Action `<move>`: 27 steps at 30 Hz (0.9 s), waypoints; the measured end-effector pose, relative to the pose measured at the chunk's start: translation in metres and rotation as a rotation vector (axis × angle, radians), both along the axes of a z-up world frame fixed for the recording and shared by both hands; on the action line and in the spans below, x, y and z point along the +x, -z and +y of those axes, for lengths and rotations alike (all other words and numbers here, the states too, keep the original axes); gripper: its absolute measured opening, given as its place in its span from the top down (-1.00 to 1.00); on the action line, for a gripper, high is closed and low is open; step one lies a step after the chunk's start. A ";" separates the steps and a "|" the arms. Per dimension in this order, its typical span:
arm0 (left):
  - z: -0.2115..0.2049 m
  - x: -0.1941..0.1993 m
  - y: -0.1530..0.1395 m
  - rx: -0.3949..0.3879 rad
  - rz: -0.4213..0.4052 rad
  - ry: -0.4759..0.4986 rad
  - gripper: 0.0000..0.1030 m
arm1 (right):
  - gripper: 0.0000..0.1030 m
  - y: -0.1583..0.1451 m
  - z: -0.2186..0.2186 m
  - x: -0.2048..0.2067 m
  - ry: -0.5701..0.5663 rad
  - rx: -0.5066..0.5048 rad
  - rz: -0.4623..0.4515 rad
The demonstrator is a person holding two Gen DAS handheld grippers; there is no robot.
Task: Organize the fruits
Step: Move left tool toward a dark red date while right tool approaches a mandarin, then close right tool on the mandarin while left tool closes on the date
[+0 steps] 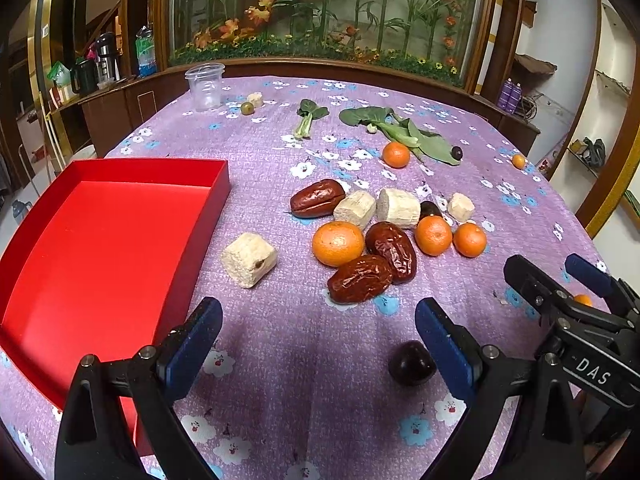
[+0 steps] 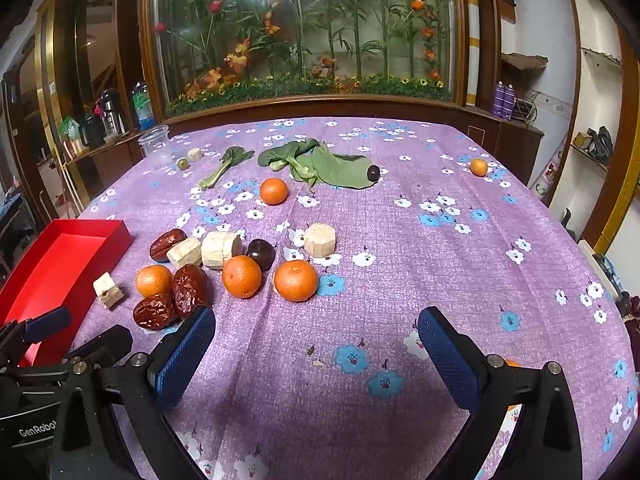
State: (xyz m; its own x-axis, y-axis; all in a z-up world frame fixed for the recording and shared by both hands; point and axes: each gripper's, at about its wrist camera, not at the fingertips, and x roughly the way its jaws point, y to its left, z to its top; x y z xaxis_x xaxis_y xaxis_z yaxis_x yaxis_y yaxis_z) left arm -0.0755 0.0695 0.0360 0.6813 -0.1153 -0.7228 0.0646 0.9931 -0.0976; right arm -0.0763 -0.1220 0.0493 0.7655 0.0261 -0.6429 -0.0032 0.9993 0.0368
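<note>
A heap of fruit lies mid-table: tangerines (image 1: 338, 243) (image 2: 296, 280), wrinkled red dates (image 1: 360, 284) (image 2: 154, 312), pale cut chunks (image 1: 249, 259) (image 2: 221, 249) and a dark plum (image 2: 261, 254). An empty red tray (image 1: 100, 240) (image 2: 60, 256) sits to the left. My left gripper (image 1: 320, 316) (image 2: 76, 334) is open over bare cloth in front of the heap. A second dark plum (image 1: 412, 362) lies just inside its right finger. My right gripper (image 2: 318, 320) (image 1: 554, 276) is also open and holds nothing, to the right of the dates.
Green leaves (image 2: 320, 162), one tangerine (image 2: 273, 191) and a plum (image 2: 373, 173) lie farther back. A clear plastic cup (image 1: 205, 86) stands at the back left, and a small orange (image 2: 479, 167) at the far right. A purple flowered cloth (image 2: 400, 280) covers the table.
</note>
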 end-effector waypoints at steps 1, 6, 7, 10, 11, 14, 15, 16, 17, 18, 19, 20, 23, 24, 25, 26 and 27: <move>0.001 0.001 -0.001 -0.002 0.001 -0.002 -0.88 | -0.99 -0.001 0.001 0.001 -0.006 -0.008 -0.002; 0.010 0.006 -0.001 -0.018 0.009 -0.010 -0.88 | -0.99 -0.005 0.004 0.015 -0.050 -0.057 0.022; 0.011 0.007 -0.001 -0.025 0.012 -0.007 -0.88 | -0.99 -0.004 0.004 0.018 -0.060 -0.062 0.031; 0.016 0.011 0.002 -0.069 0.035 0.020 -0.88 | -0.97 0.001 0.005 0.028 -0.096 -0.061 0.060; 0.017 0.013 0.003 -0.095 0.048 0.035 -0.76 | -0.94 0.003 0.004 0.031 -0.106 -0.053 0.068; 0.013 0.018 0.007 -0.119 0.084 0.074 -0.28 | -0.78 0.007 0.001 0.036 -0.128 -0.027 0.093; 0.011 0.020 0.008 -0.125 0.095 0.085 -0.18 | -0.73 0.009 -0.001 0.038 -0.132 -0.015 0.104; 0.009 0.022 0.009 -0.131 0.102 0.095 -0.15 | -0.66 0.011 -0.002 0.039 -0.137 -0.004 0.113; 0.007 0.024 0.009 -0.135 0.106 0.104 -0.13 | -0.64 0.012 -0.003 0.041 -0.143 0.006 0.121; 0.004 0.026 0.009 -0.135 0.105 0.109 -0.13 | -0.63 0.013 -0.003 0.044 -0.147 0.009 0.126; 0.001 0.028 0.008 -0.128 0.102 0.117 -0.13 | -0.63 0.014 -0.003 0.046 -0.150 0.008 0.128; -0.004 0.031 0.008 -0.110 0.101 0.130 -0.13 | -0.63 0.015 -0.003 0.047 -0.152 0.005 0.129; -0.015 0.037 0.013 -0.063 0.112 0.168 -0.09 | -0.61 0.018 -0.001 0.055 -0.166 -0.005 0.141; -0.017 0.039 0.016 -0.057 0.124 0.178 0.05 | -0.61 0.019 0.000 0.057 -0.172 -0.008 0.146; -0.019 0.042 0.020 -0.057 0.141 0.187 0.14 | -0.57 0.021 0.001 0.060 -0.176 -0.012 0.151; -0.020 0.044 0.023 -0.056 0.150 0.192 0.19 | -0.53 0.022 0.002 0.062 -0.180 -0.017 0.158; -0.020 0.045 0.022 -0.053 0.140 0.198 0.21 | -0.42 0.024 0.002 0.065 -0.182 -0.018 0.168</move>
